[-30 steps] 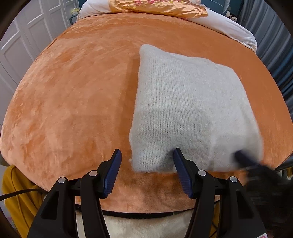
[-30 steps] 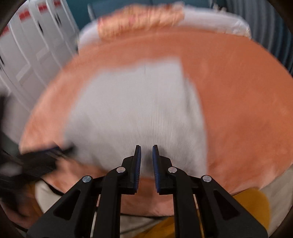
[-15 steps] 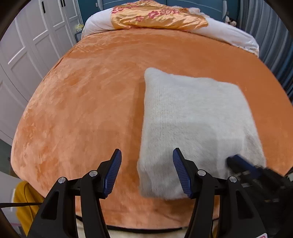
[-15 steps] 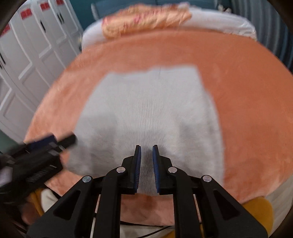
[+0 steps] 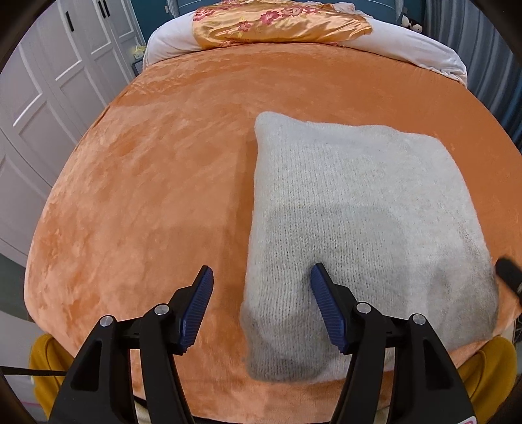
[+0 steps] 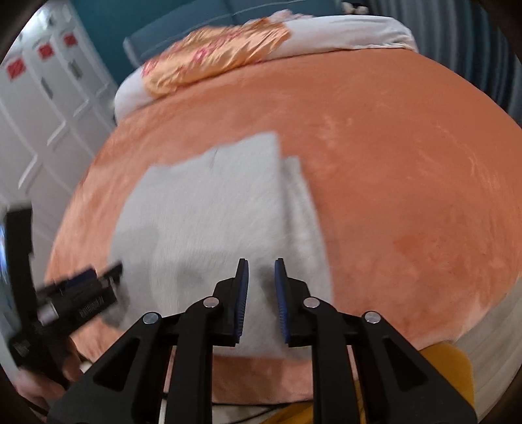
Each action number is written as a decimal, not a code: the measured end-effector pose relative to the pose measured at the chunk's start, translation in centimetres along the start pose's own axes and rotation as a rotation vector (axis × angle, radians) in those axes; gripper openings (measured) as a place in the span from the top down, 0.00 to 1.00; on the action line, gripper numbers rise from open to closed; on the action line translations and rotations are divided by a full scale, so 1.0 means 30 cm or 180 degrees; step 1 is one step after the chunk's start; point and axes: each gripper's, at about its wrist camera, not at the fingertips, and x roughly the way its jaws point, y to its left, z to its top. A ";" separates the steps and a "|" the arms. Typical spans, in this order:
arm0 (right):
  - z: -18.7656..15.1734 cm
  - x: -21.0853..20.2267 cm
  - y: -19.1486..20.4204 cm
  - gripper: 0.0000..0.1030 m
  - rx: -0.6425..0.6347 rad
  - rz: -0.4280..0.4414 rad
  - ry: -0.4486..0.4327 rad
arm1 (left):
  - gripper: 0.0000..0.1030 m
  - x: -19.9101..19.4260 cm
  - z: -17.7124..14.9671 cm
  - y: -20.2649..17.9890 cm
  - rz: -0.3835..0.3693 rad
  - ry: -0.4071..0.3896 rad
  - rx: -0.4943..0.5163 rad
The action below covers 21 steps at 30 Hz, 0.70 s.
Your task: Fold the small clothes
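A folded light grey knit garment (image 5: 355, 228) lies flat on the orange plush bedspread (image 5: 156, 182) near the bed's front edge. My left gripper (image 5: 261, 293) is open and empty, hovering over the garment's near left corner, with one finger over the knit and the other over the bedspread. The garment also shows in the blurred right wrist view (image 6: 208, 221), with a folded layer sticking out along its right side. My right gripper (image 6: 261, 287) is over the garment's near right part, jaws slightly apart with nothing between them. The left gripper (image 6: 81, 287) appears at that view's left.
An orange floral pillow (image 5: 280, 22) on white bedding (image 5: 407, 49) lies at the head of the bed. White wardrobe doors (image 5: 42, 107) stand on the left and grey curtains (image 5: 489, 65) on the right. The bed's front edge is just below both grippers.
Both grippers have drawn back and up from the garment. The right gripper's jaws have opened a little and it has swung to the right. The garment lies unmoved.
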 end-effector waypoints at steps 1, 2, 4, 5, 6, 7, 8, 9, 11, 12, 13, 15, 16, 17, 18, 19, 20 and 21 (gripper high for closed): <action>0.018 0.000 -0.008 0.67 0.0018 -0.0019 -0.0036 | 0.40 0.001 0.001 0.001 -0.0003 0.0007 -0.0012; 0.027 0.010 -0.010 0.63 0.0000 -0.0038 -0.0038 | 0.40 0.003 0.003 0.001 -0.0007 0.0015 -0.0024; 0.028 0.054 -0.018 0.63 -0.0059 -0.0113 0.0028 | 0.40 0.003 0.008 0.001 -0.0015 0.0034 -0.0045; 0.027 0.093 -0.025 0.64 -0.0064 -0.0121 0.0125 | 0.40 0.003 0.011 0.006 -0.0021 0.0043 -0.0048; 0.023 0.123 -0.034 0.74 -0.0055 -0.0094 0.0193 | 0.40 0.003 0.013 0.007 -0.0027 0.0050 -0.0049; 0.023 0.141 -0.035 0.88 -0.0052 0.0034 0.0231 | 0.40 0.003 0.014 0.009 -0.0029 0.0055 -0.0047; 0.026 0.133 -0.033 0.92 -0.0064 0.0098 0.0225 | 0.40 0.002 0.016 0.011 -0.0022 0.0060 -0.0049; 0.036 0.109 -0.022 0.94 -0.0099 0.0111 0.0144 | 0.40 0.001 0.018 0.011 -0.0027 0.0064 -0.0055; 0.058 0.033 0.001 0.95 -0.0158 0.0148 -0.0135 | 0.40 -0.002 0.019 0.008 -0.0035 0.0075 -0.0083; 0.063 -0.005 0.005 0.96 -0.0163 0.0144 -0.0253 | 0.40 -0.004 0.020 0.007 -0.0037 0.0073 -0.0091; 0.070 -0.026 0.006 0.96 -0.0161 0.0133 -0.0332 | 0.40 -0.006 0.021 0.004 -0.0038 0.0067 -0.0099; 0.069 0.004 -0.011 0.96 -0.0153 0.0033 -0.0282 | 0.40 -0.006 0.021 0.004 -0.0038 0.0069 -0.0085; 0.059 0.062 -0.026 0.96 -0.0155 -0.0052 -0.0111 | 0.40 -0.005 0.021 0.001 -0.0035 0.0071 -0.0076; 0.042 0.136 -0.042 0.96 -0.0142 -0.0122 0.0121 | 0.40 -0.005 0.020 -0.002 -0.0036 0.0074 -0.0068; 0.022 0.190 -0.059 0.96 -0.0125 -0.0168 0.0272 | 0.40 -0.005 0.019 -0.004 -0.0052 0.0078 -0.0060; 0.007 0.210 -0.063 0.95 -0.0133 -0.0215 0.0288 | 0.40 -0.008 0.018 -0.008 -0.0032 0.0073 -0.0054; 0.009 0.194 -0.055 0.95 -0.0155 -0.0228 0.0242 | 0.40 -0.011 0.017 -0.011 0.0007 0.0057 -0.0031; 0.019 0.164 -0.046 0.94 -0.0140 -0.0206 0.0195 | 0.40 -0.012 0.018 -0.013 0.0018 0.0052 -0.0014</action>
